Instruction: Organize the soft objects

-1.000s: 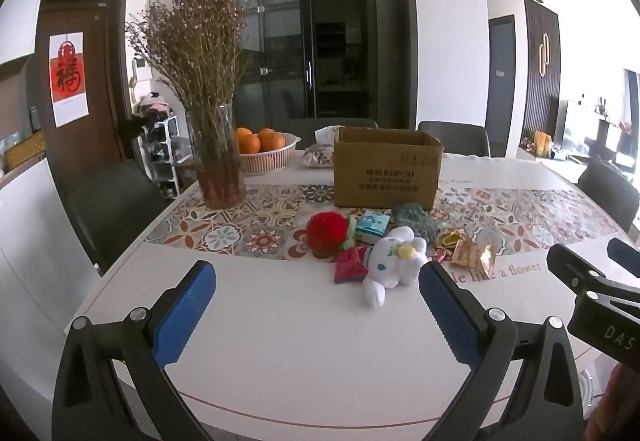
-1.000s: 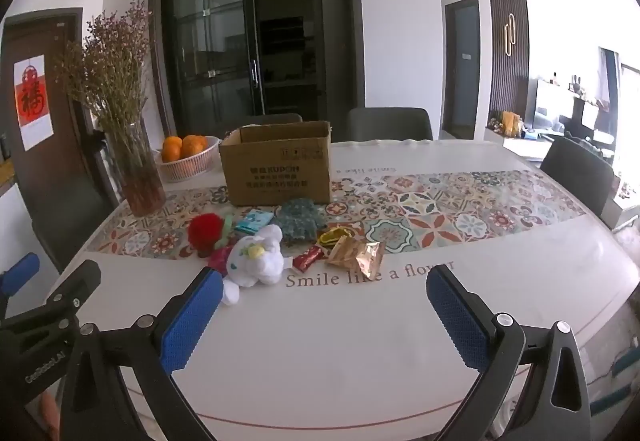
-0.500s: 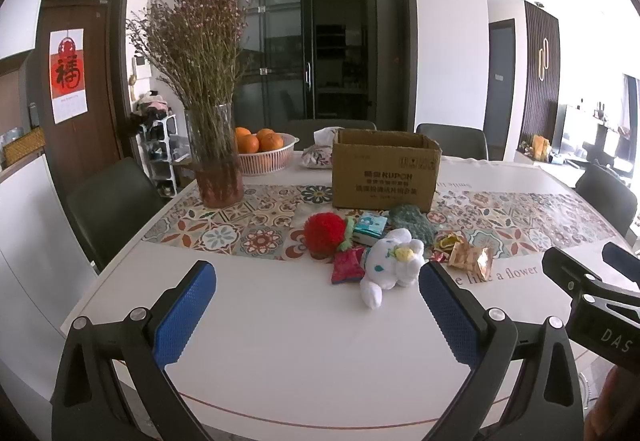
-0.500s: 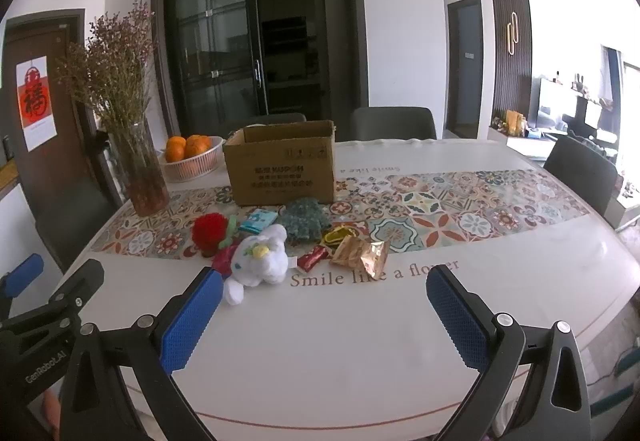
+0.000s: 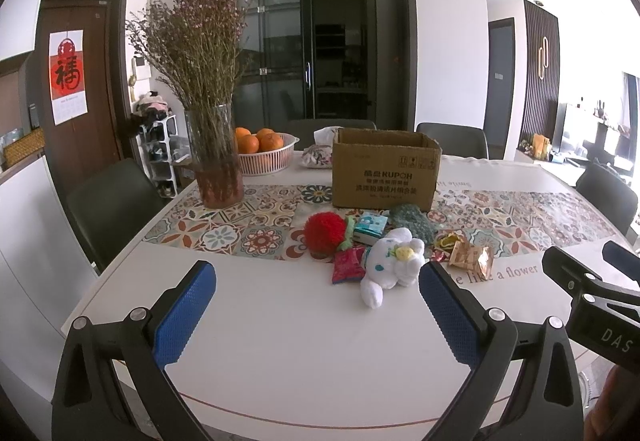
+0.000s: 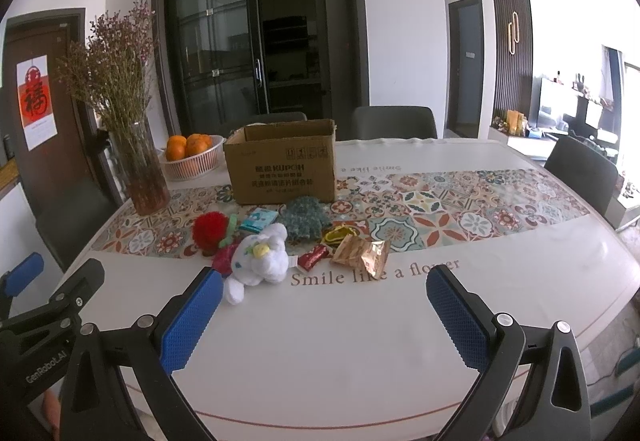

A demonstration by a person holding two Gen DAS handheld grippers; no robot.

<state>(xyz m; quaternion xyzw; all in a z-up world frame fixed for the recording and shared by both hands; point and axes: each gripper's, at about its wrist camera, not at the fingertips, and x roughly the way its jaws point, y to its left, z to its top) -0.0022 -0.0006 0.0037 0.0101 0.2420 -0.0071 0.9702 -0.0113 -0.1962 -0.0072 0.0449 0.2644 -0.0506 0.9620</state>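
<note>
So we've got both claws hovering over the near edge of the white counter [image 5: 280,341], left claw [image 5: 318,311] and right claw [image 6: 324,315] both spread wide with nothing between the blue pads. The soft stuff sits in a little heap in front of the open cardboard box [image 5: 386,171]: white plush toy [image 5: 394,265] nearest us, red pompom [image 5: 324,233] to its left, a teal knitted thing [image 6: 306,219] just behind it that we can't really identify. Mixed in are crinkly snack wrappers [image 6: 362,255], a small blue packet [image 6: 259,220] and a red pouch [image 5: 347,266] partly tucked under the plush. We can't see inside the box from either view. Behind it, something floral and cloth-like [image 5: 318,155] is half hidden. The right claw's body gets cut off at the left view's edge.
</note>
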